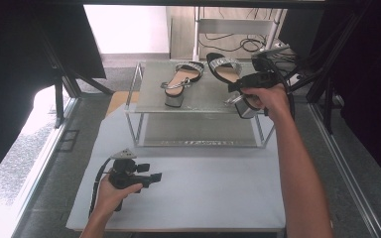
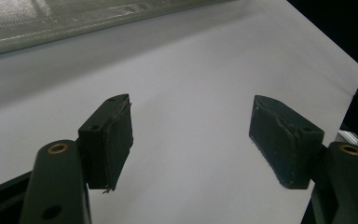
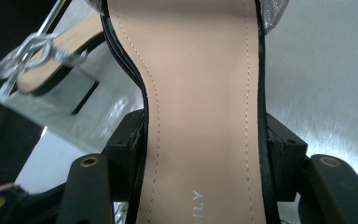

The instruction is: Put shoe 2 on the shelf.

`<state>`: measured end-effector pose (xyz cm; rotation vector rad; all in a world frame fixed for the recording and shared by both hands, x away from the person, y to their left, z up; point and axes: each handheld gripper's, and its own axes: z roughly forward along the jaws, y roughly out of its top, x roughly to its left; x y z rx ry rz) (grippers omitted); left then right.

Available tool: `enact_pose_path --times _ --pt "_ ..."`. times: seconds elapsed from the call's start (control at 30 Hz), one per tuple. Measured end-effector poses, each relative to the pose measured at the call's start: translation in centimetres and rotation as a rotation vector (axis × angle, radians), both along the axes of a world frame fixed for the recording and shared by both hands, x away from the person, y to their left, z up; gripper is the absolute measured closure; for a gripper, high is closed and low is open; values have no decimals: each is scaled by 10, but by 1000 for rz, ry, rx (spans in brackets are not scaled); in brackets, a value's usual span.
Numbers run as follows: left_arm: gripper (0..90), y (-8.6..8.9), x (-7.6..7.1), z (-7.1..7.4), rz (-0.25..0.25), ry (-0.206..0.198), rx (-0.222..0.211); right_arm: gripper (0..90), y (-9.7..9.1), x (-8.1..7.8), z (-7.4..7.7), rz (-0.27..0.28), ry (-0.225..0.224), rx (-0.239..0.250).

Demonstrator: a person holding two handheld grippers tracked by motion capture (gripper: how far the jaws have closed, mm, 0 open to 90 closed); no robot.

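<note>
Surface: white sheet (image 1: 203, 193), glass rack (image 1: 198, 96) | right tongs (image 3: 200, 158) pinching sandal (image 3: 200, 93) | left tongs (image 2: 191, 140) spread

A lab-style recording booth: black curtains (image 1: 10, 74) hang on a dark metal frame (image 1: 59, 89) around a paper-covered desk (image 1: 203, 193), with loose cables (image 1: 238, 44) on the floor behind a small metal shelf (image 1: 198, 99).
</note>
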<state>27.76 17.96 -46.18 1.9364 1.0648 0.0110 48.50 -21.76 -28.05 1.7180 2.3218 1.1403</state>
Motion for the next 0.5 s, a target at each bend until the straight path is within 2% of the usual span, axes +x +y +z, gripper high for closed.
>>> enact_pose_path --times 0.33,0.43,0.5 --pt "305 0 1 -1 -3 5 -6 416 12 43 -11 -68 41 -9" --pt "305 -2 1 -1 -12 7 -5 416 15 51 -13 -85 47 -37" --pt "305 -2 1 -1 -14 7 -6 416 17 57 -15 -108 66 -51"
